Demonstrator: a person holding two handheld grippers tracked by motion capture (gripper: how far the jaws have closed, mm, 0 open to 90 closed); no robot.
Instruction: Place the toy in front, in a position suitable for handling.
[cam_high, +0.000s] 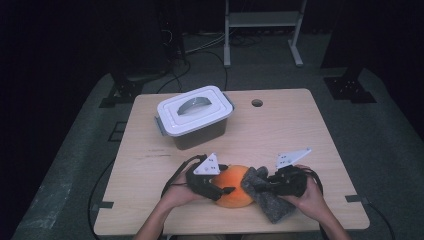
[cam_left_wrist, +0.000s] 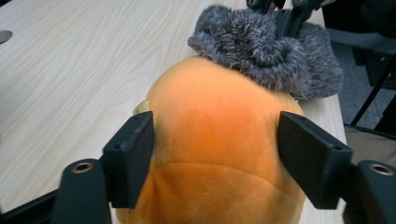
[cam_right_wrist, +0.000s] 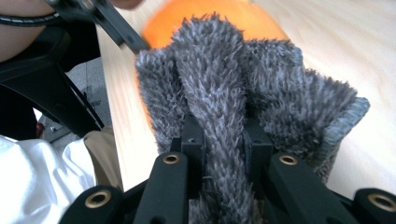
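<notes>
Where dark rm ends — wood table (cam_high: 280, 130)

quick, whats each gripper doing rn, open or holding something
left gripper: shut on the orange plush toy, jaws pressing its sides.
right gripper: shut on a fold of the grey fuzzy cloth.

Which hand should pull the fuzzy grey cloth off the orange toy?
Probably the right. The right gripper is pinching a fold of the grey cloth, while the left gripper holds the orange plush toy steady.
</notes>
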